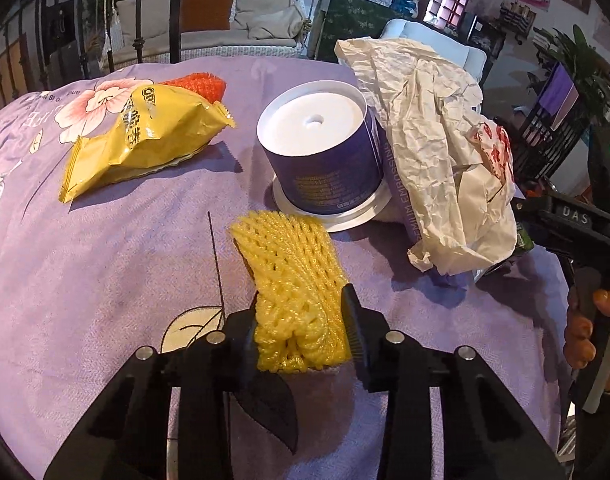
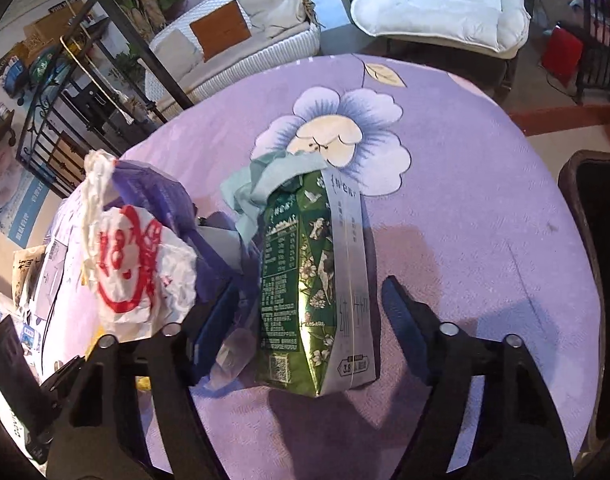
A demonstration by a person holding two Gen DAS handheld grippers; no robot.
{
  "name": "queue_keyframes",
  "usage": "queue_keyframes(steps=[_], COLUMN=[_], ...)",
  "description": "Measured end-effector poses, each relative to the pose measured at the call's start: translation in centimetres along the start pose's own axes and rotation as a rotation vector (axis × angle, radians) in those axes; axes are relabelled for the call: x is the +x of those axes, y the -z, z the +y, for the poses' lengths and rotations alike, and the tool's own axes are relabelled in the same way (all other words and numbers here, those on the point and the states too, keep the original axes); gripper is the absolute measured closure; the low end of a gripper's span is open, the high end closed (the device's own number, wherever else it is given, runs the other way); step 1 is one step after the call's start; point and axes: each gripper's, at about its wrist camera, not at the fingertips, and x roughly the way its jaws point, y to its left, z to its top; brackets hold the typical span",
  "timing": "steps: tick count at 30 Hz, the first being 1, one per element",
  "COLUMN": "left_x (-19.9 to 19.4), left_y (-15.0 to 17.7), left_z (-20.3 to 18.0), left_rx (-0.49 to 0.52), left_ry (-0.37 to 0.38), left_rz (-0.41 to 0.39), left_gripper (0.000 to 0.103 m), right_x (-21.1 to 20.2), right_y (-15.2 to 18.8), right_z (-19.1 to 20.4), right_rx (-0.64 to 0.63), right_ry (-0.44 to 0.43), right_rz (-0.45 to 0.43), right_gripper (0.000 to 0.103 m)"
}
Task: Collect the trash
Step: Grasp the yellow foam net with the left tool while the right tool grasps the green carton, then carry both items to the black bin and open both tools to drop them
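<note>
Nearest the lens, the left gripper (image 1: 301, 332) pinches a yellow foam fruit net (image 1: 295, 292) resting on the purple floral tablecloth (image 1: 105, 280). The right gripper (image 2: 309, 320) straddles a green milk carton (image 2: 313, 280), jaws wide and apparently not yet touching it. Beyond lie a purple tub (image 1: 325, 152), crumpled white paper (image 1: 437, 140) and a yellow snack bag (image 1: 145, 136) — all uncollected. The risk: the springy net could squirm free, or the right jaws snag the purple plastic (image 2: 221, 268) beside the carton.
</note>
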Motion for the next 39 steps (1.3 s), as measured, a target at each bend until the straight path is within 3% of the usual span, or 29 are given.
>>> queue_keyframes(steps=[2,7,18,31,39], left_x=[-0.3,-0.6,-2.9,-5.9,-5.8], left_y=[0.1,0.0,1.5,2.1,2.6], left_z=[0.0,0.4,-0.6,-5.3,-10.8], left_rx=[-0.008,-0.016,-0.013,0.076,0.165], left_ry=[0.003,0.008,0.047,0.171,0.278], left_rz=[-0.009,-0.024,-0.073,-0.151,-0.154], left_gripper=[0.076,0.084,0.085,0.085,0.085], right_x=[0.4,0.1,-4.3,-11.5,-15.9], right_y=[0.1,0.3,3.6,8.7,10.6], right_z=[0.1,0.1,-1.5,-5.0,-7.9], right_rx=[-0.005,-0.007,0.039,0.07,0.069], right_ry=[0.002,0.007,-0.027,-0.012,0.08], right_rz=[0.011,0.007,-0.063,-0.251,-0.383], right_gripper=[0.043,0.044,0.044,0.044,0.044])
